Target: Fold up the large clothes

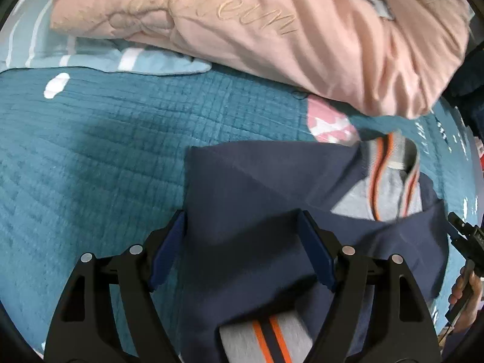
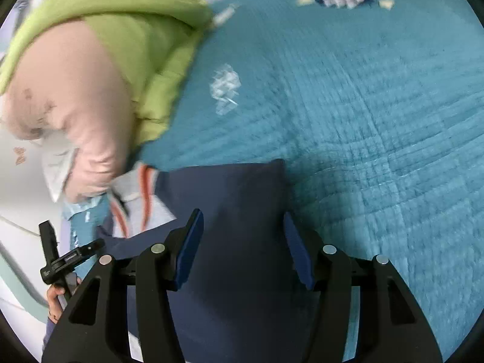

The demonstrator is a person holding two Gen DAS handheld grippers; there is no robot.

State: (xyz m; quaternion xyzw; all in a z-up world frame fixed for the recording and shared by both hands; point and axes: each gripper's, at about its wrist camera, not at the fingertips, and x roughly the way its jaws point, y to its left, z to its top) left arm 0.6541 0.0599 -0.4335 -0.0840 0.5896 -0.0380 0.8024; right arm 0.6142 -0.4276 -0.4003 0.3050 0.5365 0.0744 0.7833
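A navy garment (image 1: 257,193) with grey and orange striped trim (image 1: 390,181) lies folded on the teal quilted bed cover (image 1: 90,157). My left gripper (image 1: 242,242) is open just above its near left part, with navy cloth between the fingers. In the right wrist view the same navy garment (image 2: 236,199) lies under my right gripper (image 2: 242,242), which is open with cloth between its fingers. Its striped collar (image 2: 142,199) shows at left.
A pink quilt (image 1: 272,30) is heaped at the far side of the bed, over a striped pillow (image 1: 121,57). In the right wrist view a green quilt (image 2: 145,30) and pink bedding (image 2: 75,106) lie at left. The bed cover (image 2: 363,106) stretches right.
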